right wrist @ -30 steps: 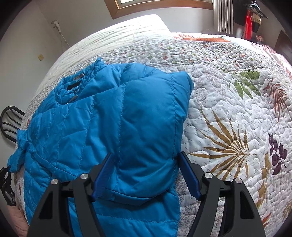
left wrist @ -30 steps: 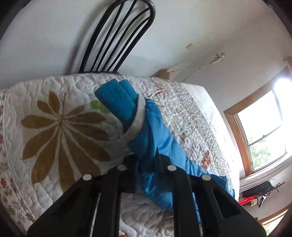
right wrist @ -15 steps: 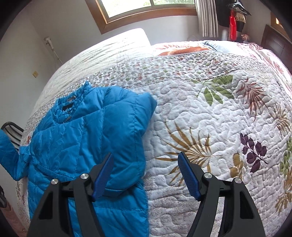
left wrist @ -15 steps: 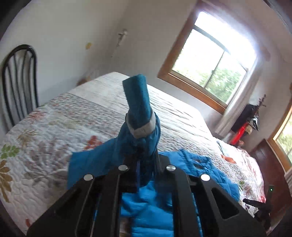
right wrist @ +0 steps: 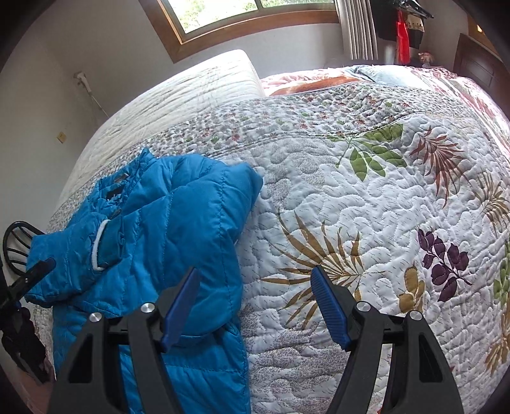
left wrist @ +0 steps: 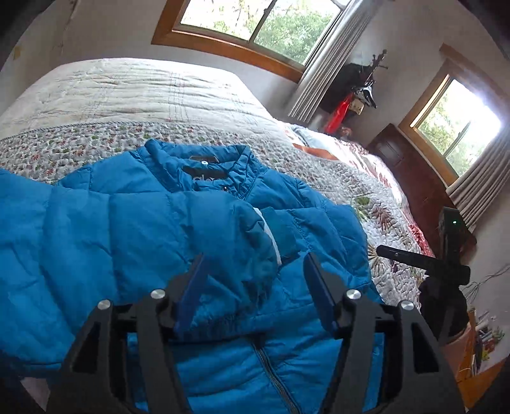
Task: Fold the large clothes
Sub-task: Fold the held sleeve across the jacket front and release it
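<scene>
Both grippers gape wide, empty: left (left wrist: 255, 280) over the jacket's (left wrist: 127, 229) sleeve, right (right wrist: 255, 291) at its edge; the collar label (left wrist: 207, 170) looks unreadable.

A quilted bedspread (right wrist: 366, 197) printed with leaves and flowers is covering the bed, with a plain cream section (left wrist: 127, 92) lying at the far end. Wood-framed windows (left wrist: 251, 28) are letting in daylight on the far wall, and grey curtains (left wrist: 322, 63) are hanging beside them. A black chair back (right wrist: 17, 245) is showing at the left edge. A dark wooden cabinet (left wrist: 411, 172) is standing to the right.
</scene>
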Motion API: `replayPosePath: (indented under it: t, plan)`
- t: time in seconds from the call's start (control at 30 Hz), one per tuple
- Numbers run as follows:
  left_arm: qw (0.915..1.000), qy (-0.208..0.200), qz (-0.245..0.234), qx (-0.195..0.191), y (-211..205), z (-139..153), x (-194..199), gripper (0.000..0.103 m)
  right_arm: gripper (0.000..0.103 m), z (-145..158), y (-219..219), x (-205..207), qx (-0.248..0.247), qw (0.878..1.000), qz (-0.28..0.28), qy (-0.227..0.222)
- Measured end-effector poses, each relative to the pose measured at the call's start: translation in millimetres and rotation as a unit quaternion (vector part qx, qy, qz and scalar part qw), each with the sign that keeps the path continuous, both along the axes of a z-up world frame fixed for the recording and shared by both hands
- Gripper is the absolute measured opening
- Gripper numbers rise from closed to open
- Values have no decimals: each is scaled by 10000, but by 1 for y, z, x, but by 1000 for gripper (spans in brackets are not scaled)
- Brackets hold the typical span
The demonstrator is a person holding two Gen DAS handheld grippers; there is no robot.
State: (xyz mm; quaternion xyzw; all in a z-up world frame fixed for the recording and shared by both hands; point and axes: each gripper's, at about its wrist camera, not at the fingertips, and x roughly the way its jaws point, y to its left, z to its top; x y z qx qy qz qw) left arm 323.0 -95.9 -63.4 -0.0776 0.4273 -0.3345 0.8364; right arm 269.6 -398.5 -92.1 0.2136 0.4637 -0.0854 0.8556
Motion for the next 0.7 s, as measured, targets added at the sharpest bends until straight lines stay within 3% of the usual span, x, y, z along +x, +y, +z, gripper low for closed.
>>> replayPosePath:
  t: [0.03, 0.13, 0.2, 0.27, 0.47, 0.67, 0.7]
  plan:
    - [9998, -118, 47, -138, 16, 9, -7, 75, 72, 1, 3, 1, 0, 10000, 34, -17]
    - [9970, -558, 480, -243, 66, 37, -23, 83, 72, 8, 19, 5, 70, 9995, 273, -140]
    - [9931, -828, 833, -54, 96, 47, -26, 84, 72, 13, 39, 14, 63, 9980, 598, -201]
    - [9861, -915, 1338, 379, 120, 51, -18, 84, 72, 15, 61, 28, 69, 9955, 935, -157]
    - [9738, -201, 2048, 971, 161, 17, 24, 84, 68, -2, 115, 82, 246, 9856, 1646, 296]
    - [9747, 175, 1934, 1102, 152, -19, 43, 84, 67, -21, 143, 122, 506, 9787, 1909, 552]
    - [9750, 190, 1914, 1114, 150, -21, 44, 84, 62, -24, 146, 128, 507, 9779, 1941, 584]
